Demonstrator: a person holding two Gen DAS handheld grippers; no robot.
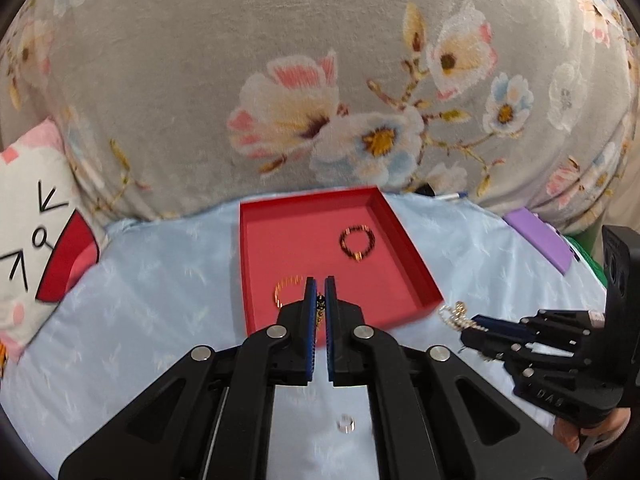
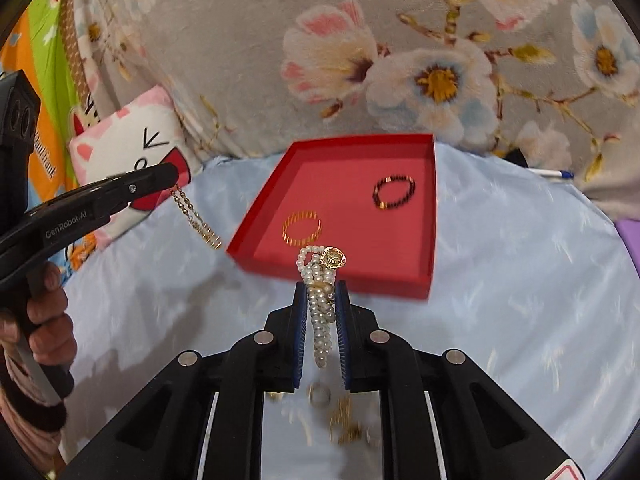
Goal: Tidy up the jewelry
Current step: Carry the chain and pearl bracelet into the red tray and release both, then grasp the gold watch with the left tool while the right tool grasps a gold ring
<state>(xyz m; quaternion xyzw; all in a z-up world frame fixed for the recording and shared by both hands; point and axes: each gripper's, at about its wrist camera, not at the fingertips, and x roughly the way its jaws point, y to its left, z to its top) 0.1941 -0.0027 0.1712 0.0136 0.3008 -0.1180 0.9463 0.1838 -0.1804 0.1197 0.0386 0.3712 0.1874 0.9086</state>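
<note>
A red tray (image 1: 404,240) (image 2: 432,216) lies on the pale blue cloth. In it are a dark beaded bracelet (image 1: 357,243) (image 2: 394,191) and a gold bangle (image 1: 285,290) (image 2: 302,228). My left gripper (image 1: 320,290) is shut on a gold chain (image 1: 320,312), held over the tray's near edge; the chain hangs from it in the right wrist view (image 2: 196,220). My right gripper (image 2: 321,292) is shut on a pearl bracelet with a gold charm (image 2: 322,300), just short of the tray's near wall. It shows at the right of the left wrist view (image 1: 464,320).
More small gold pieces and a ring (image 2: 344,420) lie on the cloth under my right gripper. A clear ring (image 1: 346,424) lies under the left. A cat pillow (image 1: 36,220), a floral blanket (image 1: 320,80), a purple box (image 1: 540,240) and a pen (image 2: 552,174) surround the cloth.
</note>
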